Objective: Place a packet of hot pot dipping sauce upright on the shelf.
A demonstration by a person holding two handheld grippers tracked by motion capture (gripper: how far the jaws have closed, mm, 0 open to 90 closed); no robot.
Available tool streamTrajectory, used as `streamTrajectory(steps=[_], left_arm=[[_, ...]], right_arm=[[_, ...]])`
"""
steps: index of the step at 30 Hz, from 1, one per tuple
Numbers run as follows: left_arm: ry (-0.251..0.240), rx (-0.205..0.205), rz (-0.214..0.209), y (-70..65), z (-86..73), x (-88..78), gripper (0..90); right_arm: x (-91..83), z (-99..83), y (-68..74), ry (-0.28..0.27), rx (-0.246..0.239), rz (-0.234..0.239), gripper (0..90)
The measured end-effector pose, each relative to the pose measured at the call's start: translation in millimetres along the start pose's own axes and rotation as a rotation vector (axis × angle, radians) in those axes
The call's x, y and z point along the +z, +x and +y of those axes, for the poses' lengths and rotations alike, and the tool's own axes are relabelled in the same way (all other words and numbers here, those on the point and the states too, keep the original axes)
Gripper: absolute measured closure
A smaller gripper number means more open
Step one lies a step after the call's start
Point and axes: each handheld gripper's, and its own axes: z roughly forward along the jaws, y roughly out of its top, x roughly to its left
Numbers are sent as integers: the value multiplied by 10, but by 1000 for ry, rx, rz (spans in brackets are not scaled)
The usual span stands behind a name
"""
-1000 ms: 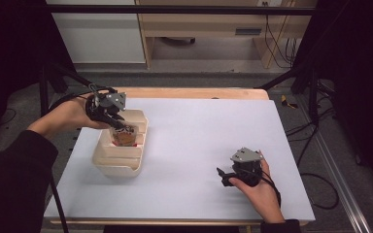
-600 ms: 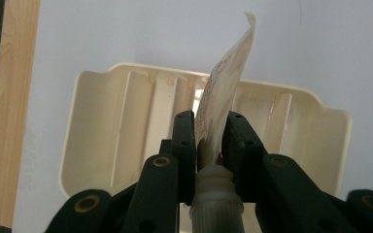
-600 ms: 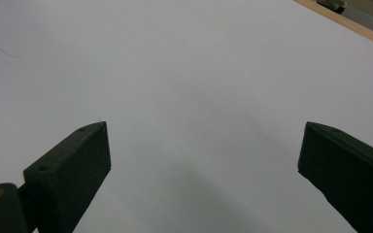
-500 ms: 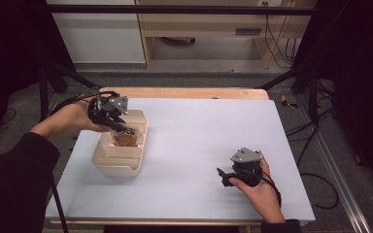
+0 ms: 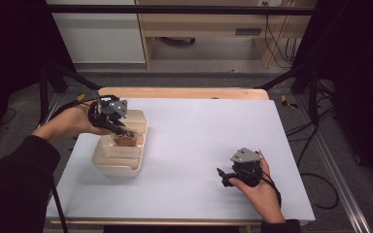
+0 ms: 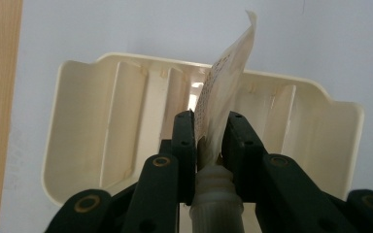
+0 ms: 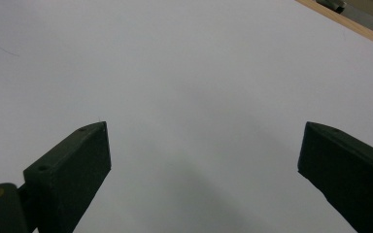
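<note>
My left gripper [image 5: 122, 131] hangs over the far end of a cream divided tray [image 5: 108, 165] at the table's left. It is shut on a flat cream and brown packet [image 5: 125, 140]. In the left gripper view the jaws of this gripper [image 6: 212, 119] pinch the packet [image 6: 226, 73] edge-on, just above its white ribbed neck [image 6: 214, 194]. The packet's thin end points out over the tray's [image 6: 87, 97] slots. My right gripper [image 5: 222, 177] rests on the white table top at the right front. It [image 7: 204, 131] is open, with bare table between its jaws.
The white table top [image 5: 204, 131] lies between the tray and the right hand. A wooden strip [image 5: 189, 93] edges the far side. Black frame legs [image 5: 291, 73] and cables [image 5: 315, 189] stand beyond the table's edges.
My left gripper has sunk slightly toward the tray with the packet still held. The right gripper has stayed put.
</note>
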Motion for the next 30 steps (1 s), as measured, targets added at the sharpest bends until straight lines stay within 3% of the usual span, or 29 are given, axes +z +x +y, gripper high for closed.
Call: streamTrajectory(steps=[9,30], left_arm=[[6,9,-5,-3,1,36,761],[0,-17,1,-31,-117,46,758]], right_arm=[[2,-1,1,1,-3,-3,53],[14,2,16,7,-10,2,53]])
